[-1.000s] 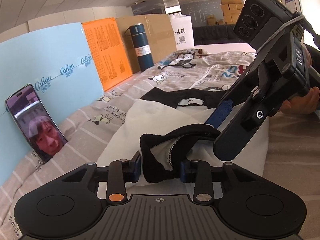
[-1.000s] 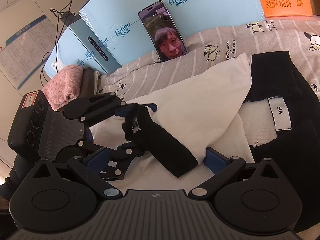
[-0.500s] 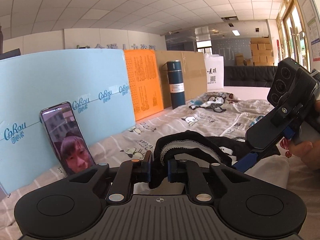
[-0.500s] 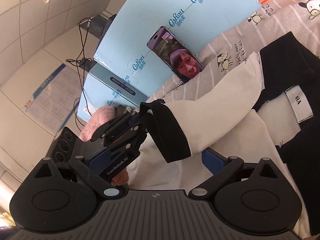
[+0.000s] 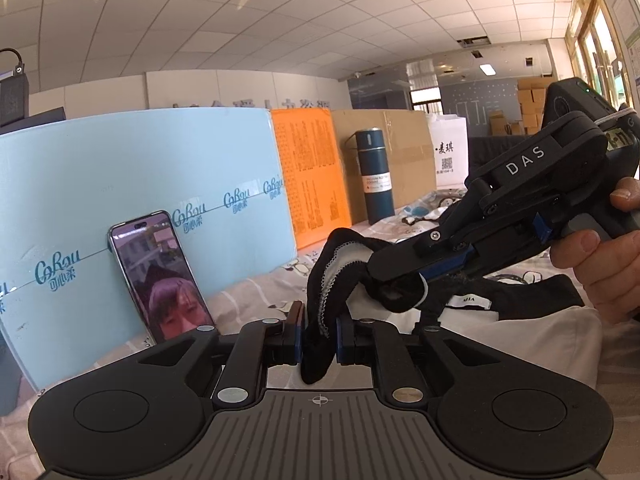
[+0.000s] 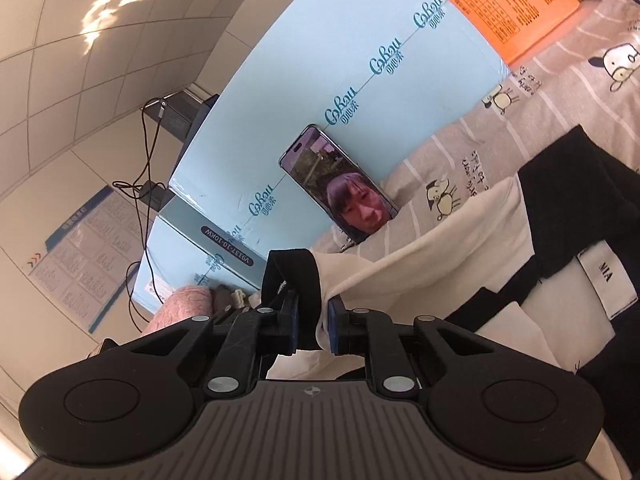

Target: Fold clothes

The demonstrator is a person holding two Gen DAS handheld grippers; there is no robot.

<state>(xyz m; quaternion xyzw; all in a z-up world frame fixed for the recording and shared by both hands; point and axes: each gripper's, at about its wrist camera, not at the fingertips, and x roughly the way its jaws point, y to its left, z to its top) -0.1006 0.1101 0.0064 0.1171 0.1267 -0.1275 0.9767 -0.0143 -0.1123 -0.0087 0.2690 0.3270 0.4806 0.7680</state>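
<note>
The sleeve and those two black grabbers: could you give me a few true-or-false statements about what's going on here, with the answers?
1. The left gripper has its jaws shut on the black cuff of the sleeve. True.
2. The right gripper is open and holds nothing. False: its jaws are shut on the same cuff.
3. A phone leans against the light blue board. True.
4. The bottle is red. False: it is dark blue.
5. The garment's white label reads MIA. True.

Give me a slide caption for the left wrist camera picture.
Both the left gripper and right gripper pinch a sleeve's black cuff above the bed, phone propped behind.
</note>
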